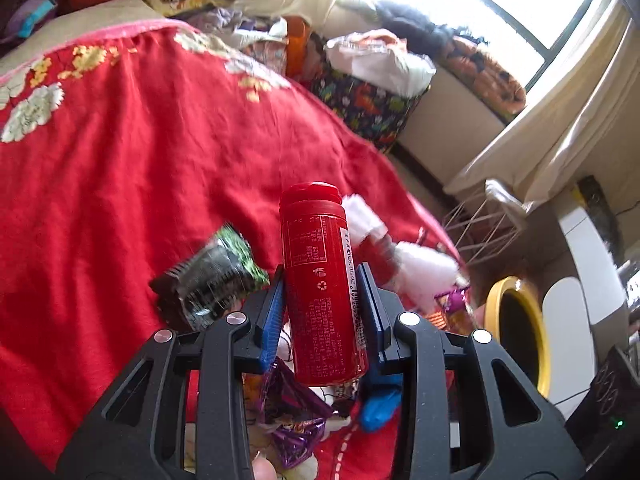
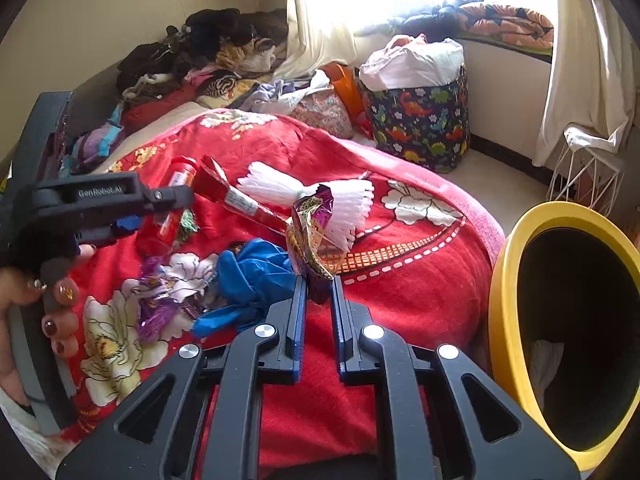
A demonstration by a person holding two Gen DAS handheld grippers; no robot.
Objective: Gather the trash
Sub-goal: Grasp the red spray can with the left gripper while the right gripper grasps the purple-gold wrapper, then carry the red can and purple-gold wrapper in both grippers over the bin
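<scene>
Both loads are held above the bed's right edge: the left gripper (image 1: 324, 300) has its jaws clamped across an upright red bottle (image 1: 320, 280), while the right gripper (image 2: 318, 300), pinching a purple wrapper (image 2: 314, 236), is nearer the yellow bin (image 2: 505, 320) on its right.

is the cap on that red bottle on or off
On. The red bottle, gripped in the left claw, has its red cap seated flush on top, no opening visible.
</scene>
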